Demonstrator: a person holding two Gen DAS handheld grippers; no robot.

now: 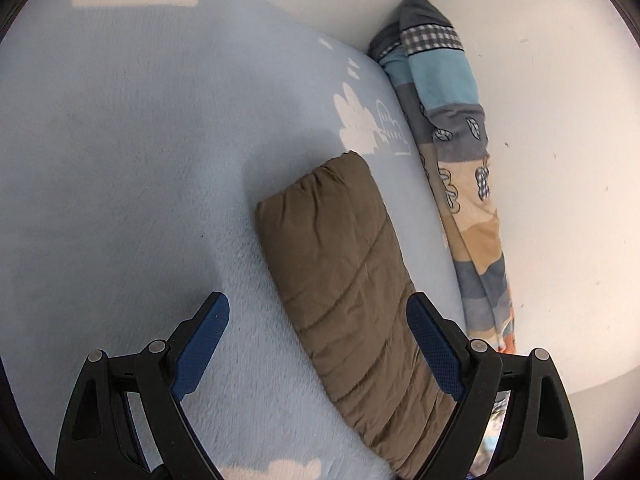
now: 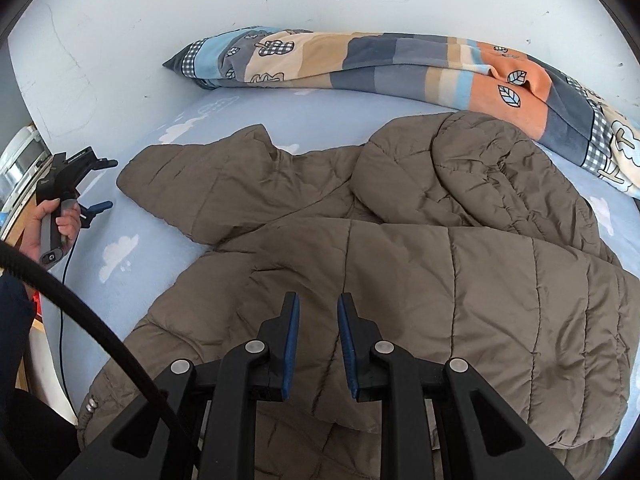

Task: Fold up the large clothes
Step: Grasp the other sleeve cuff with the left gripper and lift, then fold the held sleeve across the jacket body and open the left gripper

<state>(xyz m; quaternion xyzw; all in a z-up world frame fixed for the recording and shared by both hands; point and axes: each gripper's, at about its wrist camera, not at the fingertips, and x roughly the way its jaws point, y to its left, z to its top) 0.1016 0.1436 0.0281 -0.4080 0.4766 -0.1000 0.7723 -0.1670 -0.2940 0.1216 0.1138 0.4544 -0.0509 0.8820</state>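
While sleeve [image 1: 348, 280] runs lower right to centre between wide-open, empty left claw [image 1: 318, 346], right claw [image 2: 318, 350] hovers part-open, empty, over jacket [image 2: 400, 260].

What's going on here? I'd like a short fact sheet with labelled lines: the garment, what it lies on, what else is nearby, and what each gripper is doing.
garment: brown quilted jacket, spread out, rumpled
sleeve: one sleeve stretched out flat
surface: light blue cloud-print sheet
nearby: striped patterned blanket, bunched along the white wall
left gripper: open, straddling the sleeve, holding nothing
right gripper: open, above the jacket, holding nothing
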